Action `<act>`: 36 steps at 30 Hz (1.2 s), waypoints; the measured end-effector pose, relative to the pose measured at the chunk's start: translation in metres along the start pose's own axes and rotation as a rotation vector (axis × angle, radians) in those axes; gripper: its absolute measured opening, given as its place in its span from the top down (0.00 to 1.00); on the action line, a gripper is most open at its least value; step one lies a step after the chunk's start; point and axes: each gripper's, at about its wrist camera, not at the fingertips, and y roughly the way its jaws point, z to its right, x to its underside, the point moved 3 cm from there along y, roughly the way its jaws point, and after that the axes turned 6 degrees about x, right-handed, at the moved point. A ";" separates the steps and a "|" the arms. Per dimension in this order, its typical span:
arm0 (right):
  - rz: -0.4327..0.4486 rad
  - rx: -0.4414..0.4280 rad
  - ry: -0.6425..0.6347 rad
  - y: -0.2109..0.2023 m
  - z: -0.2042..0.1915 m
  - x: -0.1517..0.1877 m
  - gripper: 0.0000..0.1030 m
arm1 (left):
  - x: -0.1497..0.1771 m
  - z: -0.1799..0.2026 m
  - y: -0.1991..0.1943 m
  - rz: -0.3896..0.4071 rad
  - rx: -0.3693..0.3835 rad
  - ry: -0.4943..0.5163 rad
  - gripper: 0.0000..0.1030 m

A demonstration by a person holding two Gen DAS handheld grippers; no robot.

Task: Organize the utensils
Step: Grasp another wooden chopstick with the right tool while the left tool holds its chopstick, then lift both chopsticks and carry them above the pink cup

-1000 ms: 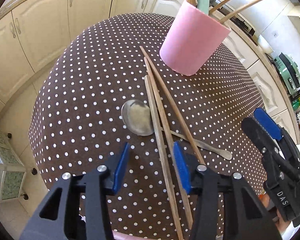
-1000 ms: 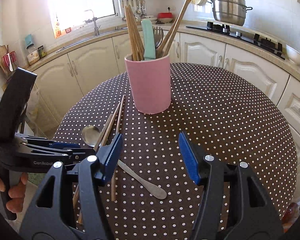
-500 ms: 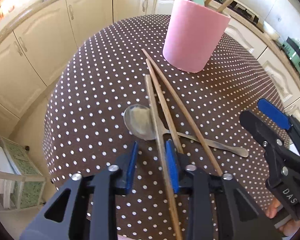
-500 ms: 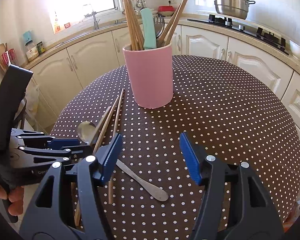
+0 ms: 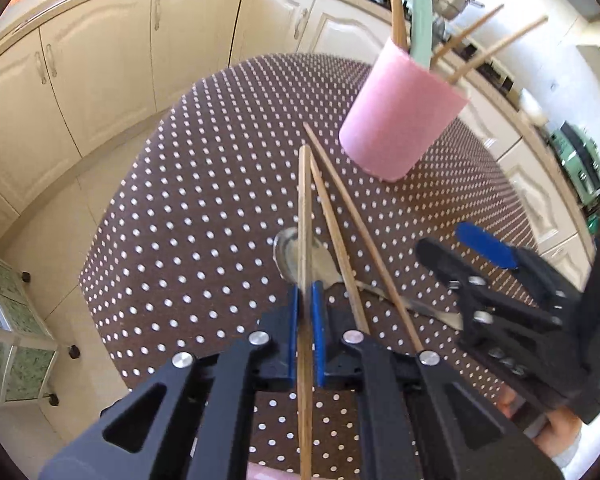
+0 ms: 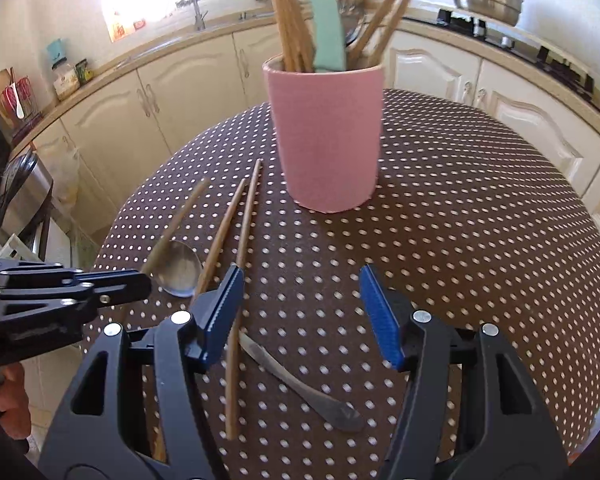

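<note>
1. Chopstick (image 5: 305,208) clamped between blue pads of left gripper (image 5: 305,320), lifted slightly above spoon (image 5: 300,256) on dotted table (image 5: 204,200).
2. Two more chopsticks (image 5: 332,216) lying flat beside pink holder (image 5: 400,116).
3. Right gripper (image 6: 300,312) fingers apart, hovering over table, gripping nothing.

My right gripper (image 6: 300,312) hung with its blue pads well apart and nothing between them, above the dotted table (image 6: 480,240). Ahead stood the pink holder (image 6: 326,140), full of utensils. My left gripper (image 6: 60,296) held one chopstick (image 6: 172,228) raised over the spoon (image 6: 180,268); two chopsticks (image 6: 236,248) lay beside it.
</note>
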 end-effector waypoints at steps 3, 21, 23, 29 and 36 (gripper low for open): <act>-0.043 -0.018 -0.015 0.013 -0.009 -0.010 0.42 | -0.008 -0.005 -0.013 0.051 0.002 -0.015 0.93; -0.169 -0.074 -0.115 0.055 -0.045 -0.041 0.94 | -0.055 -0.008 -0.010 0.126 0.007 -0.002 0.93; -0.144 -0.105 -0.099 0.048 -0.039 -0.040 0.94 | -0.058 -0.003 -0.014 0.153 0.035 0.013 0.93; 0.014 -0.163 -0.065 0.001 -0.017 -0.048 0.94 | -0.070 0.021 -0.032 0.271 0.094 0.070 0.93; 0.281 -0.152 0.024 -0.069 0.027 -0.076 0.94 | -0.097 0.061 -0.052 0.480 0.163 0.129 0.93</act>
